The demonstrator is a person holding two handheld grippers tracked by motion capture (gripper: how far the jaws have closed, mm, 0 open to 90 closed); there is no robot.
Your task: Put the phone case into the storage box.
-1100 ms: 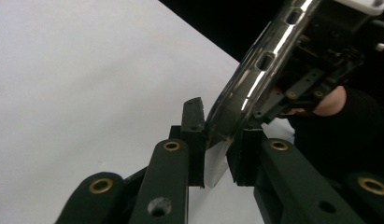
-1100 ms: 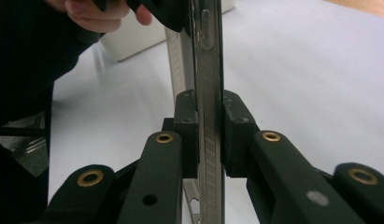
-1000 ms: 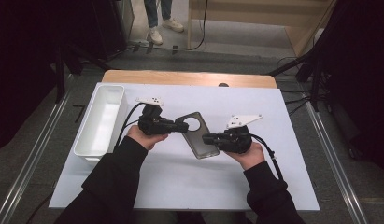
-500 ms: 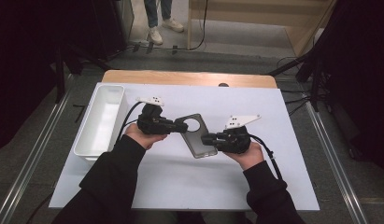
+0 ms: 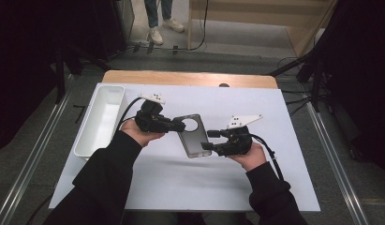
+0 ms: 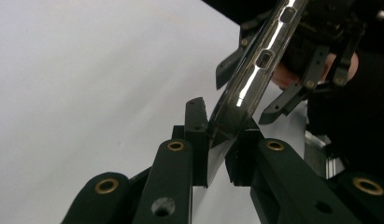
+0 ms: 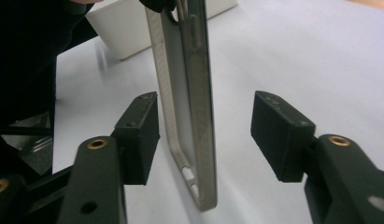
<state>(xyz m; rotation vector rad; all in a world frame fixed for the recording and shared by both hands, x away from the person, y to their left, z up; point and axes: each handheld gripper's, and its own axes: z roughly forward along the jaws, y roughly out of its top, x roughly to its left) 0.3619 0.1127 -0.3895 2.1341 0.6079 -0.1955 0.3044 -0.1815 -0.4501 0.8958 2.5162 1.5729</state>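
Note:
A translucent grey phone case (image 5: 194,138) with a round camera hole hangs just above the white table sheet between both hands. My left gripper (image 5: 181,125) is shut on its upper end; in the left gripper view the jaws pinch the case's shiny edge (image 6: 255,70) at the left gripper's (image 6: 217,149) tips. My right gripper (image 5: 206,139) is open at the case's lower end. In the right gripper view the case (image 7: 189,93) stands edge-on between the right gripper's (image 7: 210,128) spread pads, touching neither. The right gripper (image 6: 292,70) also shows beyond the case in the left gripper view.
A long white tray (image 5: 99,122) lies at the left side of the sheet, also seen as the tray (image 7: 133,28) behind the case. The wooden table edge (image 5: 190,77) runs along the back. A person's feet (image 5: 162,28) stand on the floor beyond.
The case has shifted slightly to the left with the left gripper. Both hands stay almost where they were.

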